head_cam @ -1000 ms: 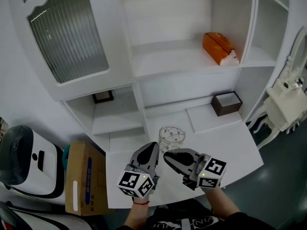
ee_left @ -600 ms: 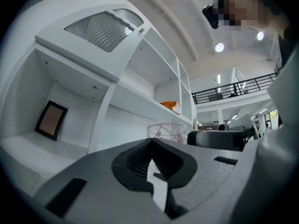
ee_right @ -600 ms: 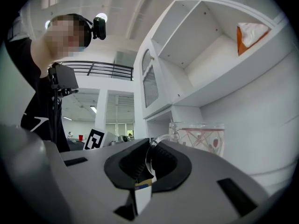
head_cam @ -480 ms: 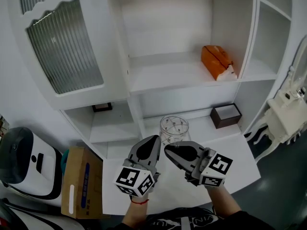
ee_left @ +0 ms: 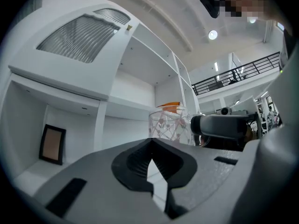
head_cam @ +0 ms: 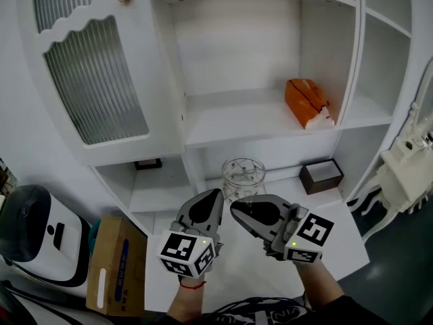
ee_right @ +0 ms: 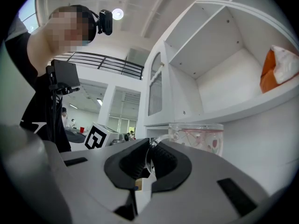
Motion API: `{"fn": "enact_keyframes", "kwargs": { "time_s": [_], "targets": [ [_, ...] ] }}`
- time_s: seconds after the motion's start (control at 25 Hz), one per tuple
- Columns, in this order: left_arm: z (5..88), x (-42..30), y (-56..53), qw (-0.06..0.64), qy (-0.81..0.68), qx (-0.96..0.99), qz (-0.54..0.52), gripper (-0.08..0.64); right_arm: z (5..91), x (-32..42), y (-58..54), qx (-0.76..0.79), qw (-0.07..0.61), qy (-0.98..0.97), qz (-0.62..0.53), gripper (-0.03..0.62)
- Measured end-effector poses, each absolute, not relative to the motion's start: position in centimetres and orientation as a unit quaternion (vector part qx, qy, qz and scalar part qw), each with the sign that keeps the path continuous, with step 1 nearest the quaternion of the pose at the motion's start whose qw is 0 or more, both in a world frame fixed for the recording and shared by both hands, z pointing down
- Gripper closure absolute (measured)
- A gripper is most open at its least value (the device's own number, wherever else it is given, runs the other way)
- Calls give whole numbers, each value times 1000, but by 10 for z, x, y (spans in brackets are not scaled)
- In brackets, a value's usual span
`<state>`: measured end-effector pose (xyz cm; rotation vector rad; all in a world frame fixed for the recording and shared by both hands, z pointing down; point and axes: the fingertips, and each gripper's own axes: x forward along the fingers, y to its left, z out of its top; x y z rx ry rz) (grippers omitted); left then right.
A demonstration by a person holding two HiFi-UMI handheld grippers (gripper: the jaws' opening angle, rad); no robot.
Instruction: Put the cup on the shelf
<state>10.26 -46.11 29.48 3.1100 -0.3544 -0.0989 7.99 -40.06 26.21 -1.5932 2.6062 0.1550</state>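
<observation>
White open shelf (head_cam: 230, 124) sits at twelve o'clock from the clear floral glass cup (head_cam: 243, 175). Right gripper (head_cam: 235, 207) pinches its handle; left gripper (head_cam: 215, 198) is closed, empty.

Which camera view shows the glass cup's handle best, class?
The right gripper view: the cup has its handle clamped between the jaws of the right gripper. The head view shows the cup's rim and wall from above, but no clear handle. The left gripper view shows only its patterned wall.
</observation>
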Motion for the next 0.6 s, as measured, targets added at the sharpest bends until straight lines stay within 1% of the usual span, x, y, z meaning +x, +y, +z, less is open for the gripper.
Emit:
{"fn": "enact_keyframes", "kwargs": {
  "time_s": [0.32, 0.48, 0.6],
  "targets": [
    [254, 109, -455, -4, -92, 993, -69, 557, 224, 88, -397, -515, 48, 851, 92, 582],
    [238, 111, -450, -21, -87, 993, -80, 557, 211, 91, -393, -515, 32, 849, 111, 583],
    [226, 112, -447, -35, -84, 992, -87, 557, 197, 91, -391, -509, 40, 852, 120, 583]
  ]
}}
